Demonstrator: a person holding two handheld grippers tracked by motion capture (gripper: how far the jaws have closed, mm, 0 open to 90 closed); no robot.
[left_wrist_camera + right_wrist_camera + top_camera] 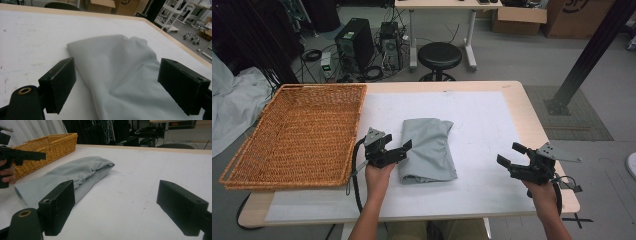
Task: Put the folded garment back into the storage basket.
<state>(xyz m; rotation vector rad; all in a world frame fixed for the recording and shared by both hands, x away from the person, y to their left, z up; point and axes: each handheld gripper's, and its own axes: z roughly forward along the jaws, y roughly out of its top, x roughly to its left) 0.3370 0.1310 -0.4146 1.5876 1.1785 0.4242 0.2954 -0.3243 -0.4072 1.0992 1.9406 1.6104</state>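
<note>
two hand-held grippers are what we hold over the tabletop (482, 200), one in each hand; our left hand-held gripper (404, 146) sits just beside the near left edge of the folded grey cloth (428, 149), its jaws spread wide with nothing pinched, the cloth lying between and beyond them in the left gripper view (125, 77); our right hand-held gripper (508, 155) hovers well apart from the cloth, near the right edge of the tabletop, jaws wide and empty too; the cloth lies flat in the middle of the white mat (482, 120), near the wicker basket (302, 132), which sits at the left end, overhanging the tabletop's edge.
</note>
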